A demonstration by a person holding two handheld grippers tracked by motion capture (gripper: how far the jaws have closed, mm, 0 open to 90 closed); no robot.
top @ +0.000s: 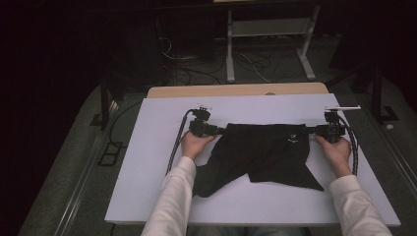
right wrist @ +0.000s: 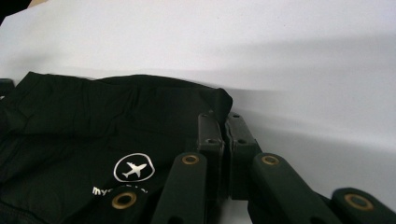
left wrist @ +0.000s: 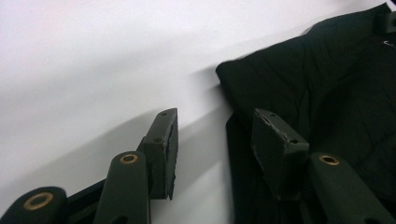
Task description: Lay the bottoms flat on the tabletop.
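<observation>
A pair of black shorts (top: pixel 260 152) lies spread on the white board (top: pixel 157 123), waistband toward the far side, with a small white plane logo (right wrist: pixel 134 169) near its right end. My left gripper (top: pixel 222 130) is at the waistband's left corner. In the left gripper view its jaws (left wrist: pixel 215 121) stand open: one pad is over bare board, the other over the edge of the cloth (left wrist: pixel 327 84), and nothing is pinched. My right gripper (top: pixel 307 130) is at the waistband's right corner, and its jaws (right wrist: pixel 225 123) are shut on that corner of the black fabric (right wrist: pixel 93 121).
The board rests on a wooden table whose far edge (top: pixel 236 90) shows beyond it. A metal stand (top: pixel 268 29) and loose cables (top: pixel 196 69) sit on the dark floor behind. Bare white board surrounds the shorts to the left, right and front.
</observation>
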